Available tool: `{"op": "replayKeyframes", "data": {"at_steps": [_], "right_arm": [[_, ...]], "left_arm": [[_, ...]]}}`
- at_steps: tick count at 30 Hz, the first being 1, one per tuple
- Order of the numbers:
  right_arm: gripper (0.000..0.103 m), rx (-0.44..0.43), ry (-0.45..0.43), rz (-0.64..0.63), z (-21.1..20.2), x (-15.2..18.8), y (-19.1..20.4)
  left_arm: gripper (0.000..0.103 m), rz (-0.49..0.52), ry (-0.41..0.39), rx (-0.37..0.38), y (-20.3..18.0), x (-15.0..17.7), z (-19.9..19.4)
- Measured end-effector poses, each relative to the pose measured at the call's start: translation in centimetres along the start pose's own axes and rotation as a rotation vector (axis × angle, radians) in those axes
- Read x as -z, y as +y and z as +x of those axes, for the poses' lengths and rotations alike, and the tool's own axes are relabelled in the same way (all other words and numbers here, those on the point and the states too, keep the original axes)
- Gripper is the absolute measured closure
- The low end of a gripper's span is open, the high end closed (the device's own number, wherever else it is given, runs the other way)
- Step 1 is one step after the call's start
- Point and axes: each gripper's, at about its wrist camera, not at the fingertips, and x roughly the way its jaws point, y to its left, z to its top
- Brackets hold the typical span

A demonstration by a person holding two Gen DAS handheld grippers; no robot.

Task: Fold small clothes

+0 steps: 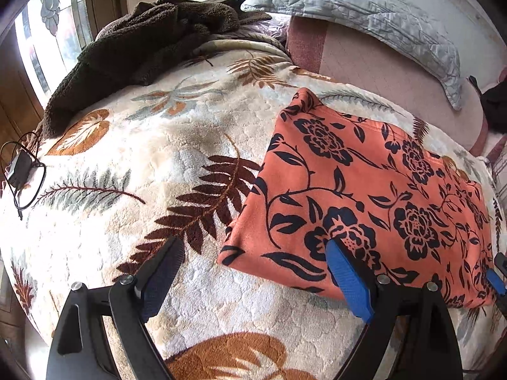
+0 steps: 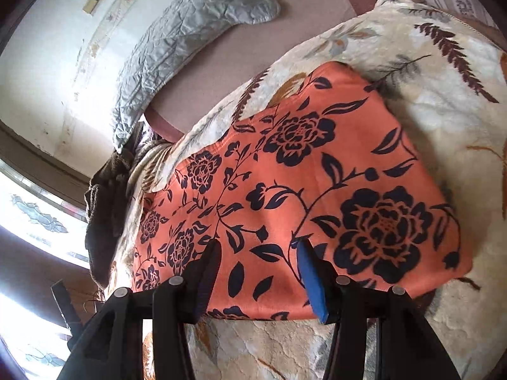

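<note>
An orange garment with dark navy flowers (image 1: 364,196) lies folded flat in a rectangle on the leaf-patterned blanket (image 1: 164,145). My left gripper (image 1: 253,247) is open and empty, above the garment's near left corner; one finger is over the blanket, the blue-padded one over the cloth. In the right wrist view the same garment (image 2: 301,183) fills the middle. My right gripper (image 2: 258,247) is open and empty, above the garment's near edge. Its tip also shows at the right edge of the left wrist view (image 1: 499,272).
A dark brown fleece (image 1: 142,41) is piled at the blanket's far left. A grey quilted pillow (image 1: 364,9) leans on the wall behind a pink sheet (image 1: 380,63). A black charger with cable (image 1: 20,167) lies at the left edge. A window (image 2: 31,221) is at the left.
</note>
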Motion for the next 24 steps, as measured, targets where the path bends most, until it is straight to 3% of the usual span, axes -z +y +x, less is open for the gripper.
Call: {"op": "replayKeyframes", "data": {"at_steps": [3,7,9,12,17,22,24], "right_arm": [[0.049,0.040,-0.039,0.066,-1.8,-0.1,-1.9],[0.050,0.131,0.035,0.172,-0.7,-0.4,-5.8],[0.050,0.106,0.037,0.195,-0.8,-0.6,-6.5],[0.049,0.069,-0.043,0.166,-2.4,-1.1,-5.4],[0.049,-0.004,-0.166,0.080,-2.4,-3.4,-2.6],[0.049,0.003,-0.134,-0.009,2.3,-6.5,-0.1],[0.050,0.008,-0.140,-0.017,4.4,-8.3,0.0]], "left_arm": [[0.011,0.017,0.018,-0.043,0.2,1.1,0.0],[0.011,0.008,0.135,-0.091,1.2,1.5,3.6],[0.011,-0.028,0.167,-0.067,1.8,1.5,4.1],[0.011,-0.052,0.087,-0.026,2.1,0.6,2.3],[0.011,-0.004,-0.104,-0.031,0.8,-1.3,-0.2],[0.011,0.042,-0.086,-0.029,-0.9,-3.2,3.1],[0.011,0.074,-0.066,-0.079,-1.5,-3.4,4.9]]}}
